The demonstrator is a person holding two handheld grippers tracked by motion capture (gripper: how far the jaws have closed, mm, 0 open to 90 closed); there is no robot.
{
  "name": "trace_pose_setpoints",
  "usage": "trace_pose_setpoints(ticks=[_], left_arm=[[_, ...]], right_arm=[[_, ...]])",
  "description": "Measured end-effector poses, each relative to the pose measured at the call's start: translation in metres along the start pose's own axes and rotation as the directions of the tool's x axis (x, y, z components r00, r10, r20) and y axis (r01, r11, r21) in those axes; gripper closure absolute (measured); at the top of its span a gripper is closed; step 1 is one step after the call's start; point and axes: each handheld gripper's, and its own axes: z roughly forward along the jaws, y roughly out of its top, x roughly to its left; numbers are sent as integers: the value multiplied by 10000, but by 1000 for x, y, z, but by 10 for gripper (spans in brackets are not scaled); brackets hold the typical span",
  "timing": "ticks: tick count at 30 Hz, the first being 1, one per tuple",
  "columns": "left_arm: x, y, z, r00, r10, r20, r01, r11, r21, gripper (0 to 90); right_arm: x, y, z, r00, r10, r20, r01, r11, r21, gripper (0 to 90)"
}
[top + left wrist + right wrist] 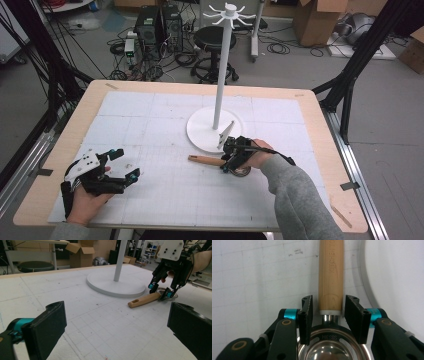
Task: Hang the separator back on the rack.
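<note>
Down on the white gridded mat (165, 195), a wooden-handled steel strainer (331, 277) lies just beside the round base of the white hook stand (202, 131). Straddling its handle end, the right gripper (328, 316) has jaws narrowly apart, not yet pinching. Well apart to the left, the left gripper (122, 165) gapes wide, empty.

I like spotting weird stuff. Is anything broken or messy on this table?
Nothing looks broken or spilled. The wooden-handled utensil lies flat on the white mat beside the stand, whose hooks are bare. The right gripper straddles its handle, jaws not yet closed; the left gripper rests open.
</note>
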Motion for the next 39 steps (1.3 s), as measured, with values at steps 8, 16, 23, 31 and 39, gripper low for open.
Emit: trace_pose_setpoints(ticks=[8, 16, 23, 31, 39], left_arm=[[0, 0, 0, 10000, 38, 45, -38, 10000, 4, 28], [0, 0, 0, 10000, 2, 58, -3, 10000, 17, 28], [0, 0, 0, 10000, -32, 31, 32, 10000, 9, 28], [1, 0, 0, 10000, -20, 36, 20, 10000, 25, 28], [0, 0, 1, 10000, -40, 38, 40, 10000, -1, 28]], right_arm=[[2, 0, 0, 10000, -24, 46, 23, 10000, 89, 623], [1, -2, 0, 10000, 62, -1, -62, 10000, 11, 654], [3, 0, 0, 9997, 29, 235, -31, 9999, 100, 693], [6, 1, -1, 9991, -187, 392, 183, 9998, 114, 698], [8, 0, -8, 9986, -173, 508, 181, 9997, -158, 699]])
